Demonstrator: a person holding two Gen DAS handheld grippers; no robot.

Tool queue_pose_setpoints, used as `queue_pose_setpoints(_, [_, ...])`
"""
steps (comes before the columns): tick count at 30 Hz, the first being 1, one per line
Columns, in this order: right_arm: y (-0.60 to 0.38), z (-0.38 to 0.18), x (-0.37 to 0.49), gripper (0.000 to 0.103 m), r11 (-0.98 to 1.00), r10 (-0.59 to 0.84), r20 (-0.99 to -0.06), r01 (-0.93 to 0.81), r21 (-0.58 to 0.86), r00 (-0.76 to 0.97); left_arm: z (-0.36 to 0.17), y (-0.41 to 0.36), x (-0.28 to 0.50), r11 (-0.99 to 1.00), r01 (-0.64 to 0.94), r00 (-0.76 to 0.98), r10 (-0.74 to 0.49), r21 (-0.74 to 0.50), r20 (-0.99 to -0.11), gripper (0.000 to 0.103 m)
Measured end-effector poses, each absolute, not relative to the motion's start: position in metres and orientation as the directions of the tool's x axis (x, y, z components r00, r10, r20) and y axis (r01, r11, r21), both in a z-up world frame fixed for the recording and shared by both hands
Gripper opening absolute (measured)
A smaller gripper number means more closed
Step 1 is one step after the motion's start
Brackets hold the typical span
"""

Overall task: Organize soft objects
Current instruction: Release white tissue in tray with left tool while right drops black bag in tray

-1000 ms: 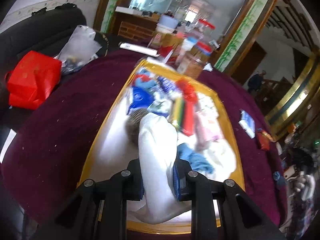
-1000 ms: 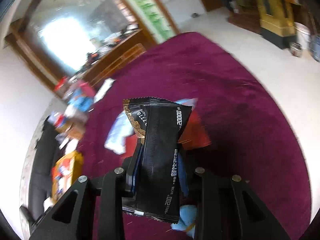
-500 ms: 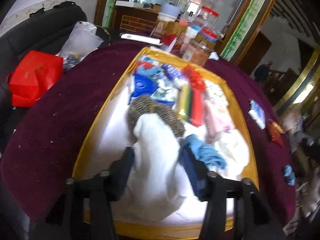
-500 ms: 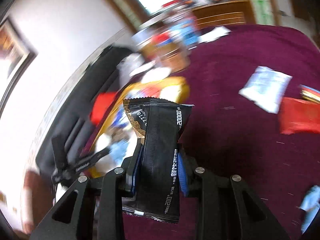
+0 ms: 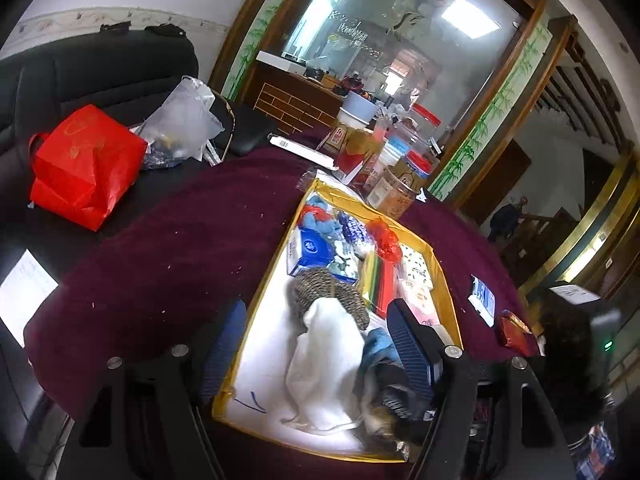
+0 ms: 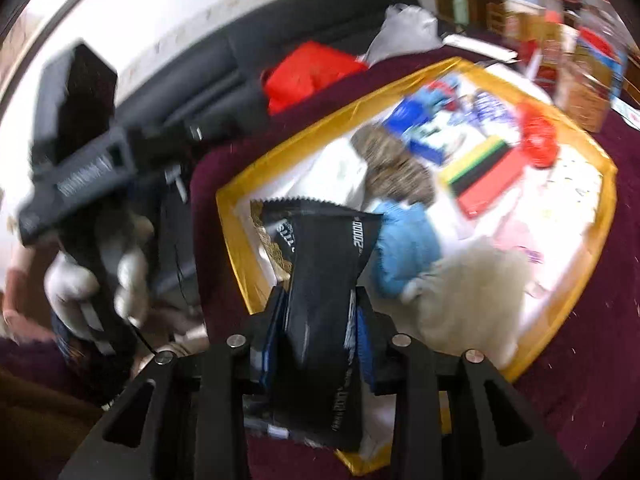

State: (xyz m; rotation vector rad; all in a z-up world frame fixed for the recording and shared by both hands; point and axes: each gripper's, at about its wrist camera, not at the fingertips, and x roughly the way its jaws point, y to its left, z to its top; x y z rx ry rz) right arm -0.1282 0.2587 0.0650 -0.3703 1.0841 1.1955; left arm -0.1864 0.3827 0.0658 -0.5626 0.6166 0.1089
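Note:
A yellow-rimmed tray on the maroon table holds several soft things: a white cloth, a woven dark pad, a blue cloth, packets and coloured felt. My left gripper is open and empty, its jaws wide on either side of the white cloth. My right gripper is shut on a black snack packet and holds it above the tray's near corner. In the right wrist view the blue cloth and a fluffy white cloth lie just beyond the packet.
A red bag and a clear plastic bag lie on the black sofa at left. Jars and boxes stand behind the tray. A blue packet and a red packet lie on the table right of the tray.
My left gripper opened, let go of the white cloth in the tray and drew back. My right gripper swung from the open table over to the tray, still holding the black packet.

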Motion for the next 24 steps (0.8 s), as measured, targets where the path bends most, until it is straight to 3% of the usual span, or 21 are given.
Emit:
queue_pose_setpoints(8, [0.279,0.05,-0.115,0.031,0.418,0.396,-0.906,-0.908,0.032,0.15,0.052,0.392,-0.185,0.825,-0.256,0.808,-0.104,-0.504,-0.58,0.076])
queue_pose_setpoints(15, [0.282,0.038,-0.136,0.038,0.349,0.338,-0.882,-0.914,-0.205,0.327,0.05,0.391,-0.186,0.821,-0.258,0.806,-0.107,-0.509,-0.582,0.076])
queue_pose_setpoints(16, [0.281,0.039,-0.139,0.04,0.347,0.35,-0.874,-0.913,-0.214,0.337,0.052,0.391,-0.187,0.823,-0.258,0.807,-0.105,-0.507,-0.581,0.076])
queue_pose_setpoints(18, [0.278,0.042,-0.136,0.058,0.361,0.363,-0.873,-0.913,-0.191,0.326,0.053,0.389,-0.189,0.828,-0.259,0.805,-0.1,-0.498,-0.585,0.078])
queue_pose_setpoints(22, [0.255,0.069,-0.132,0.062,0.44,0.463,-0.83,-0.894,-0.088,0.31,0.056,0.384,-0.192,0.834,-0.266,0.798,-0.092,-0.484,-0.596,0.079])
queue_pose_setpoints(24, [0.238,0.085,-0.131,0.072,0.476,0.508,-0.799,-0.878,-0.051,0.322,0.058,0.379,-0.192,0.836,-0.265,0.795,-0.092,-0.481,-0.599,0.079])
